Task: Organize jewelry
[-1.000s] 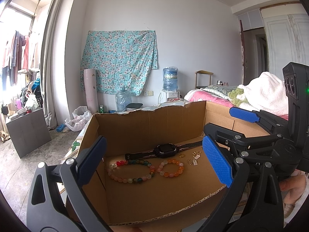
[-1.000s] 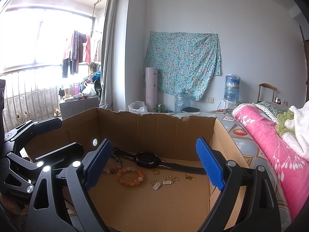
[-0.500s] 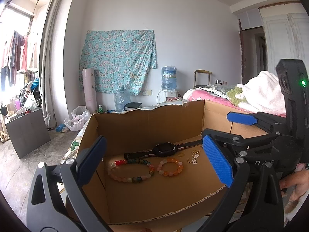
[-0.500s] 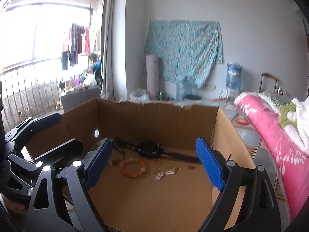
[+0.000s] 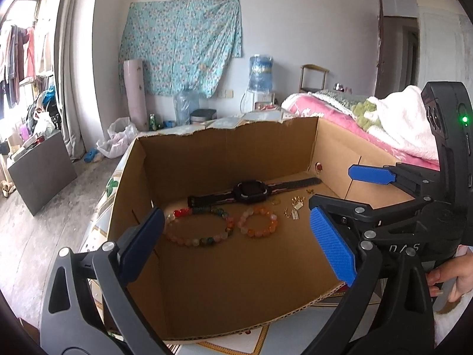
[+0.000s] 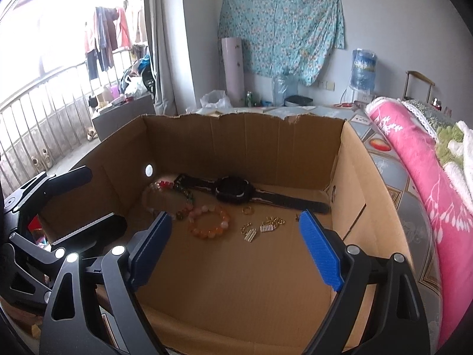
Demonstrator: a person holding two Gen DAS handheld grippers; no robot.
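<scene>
An open cardboard box (image 5: 224, 159) holds the jewelry on its floor. A black watch (image 5: 251, 190) lies across the back. In front of it lie a multicolour bead bracelet (image 5: 180, 213), an orange bead bracelet (image 5: 254, 233) and small gold pieces (image 5: 295, 207). My left gripper (image 5: 236, 236) hovers open over the box's near left part, holding nothing. My right gripper (image 6: 236, 236) is open and empty above the near right part, with the watch (image 6: 233, 190), orange bracelet (image 6: 207, 233), gold ring (image 6: 247, 210) and gold charms (image 6: 267, 226) ahead. Each gripper shows in the other's view: right gripper (image 5: 331, 186), left gripper (image 6: 103, 198).
The box sits on a patterned surface beside a pink blanket (image 6: 414, 183) and a white towel (image 5: 399, 118). A hand (image 5: 452, 272) grips the right tool. Behind are a grey cabinet (image 5: 41, 171), water bottles (image 5: 260, 72) and a floral cloth (image 5: 180, 44) on the wall.
Both cameras have tipped downward, so the box floor and the jewelry sit higher in each view. Both grippers stayed open and empty; nothing in the box moved.
</scene>
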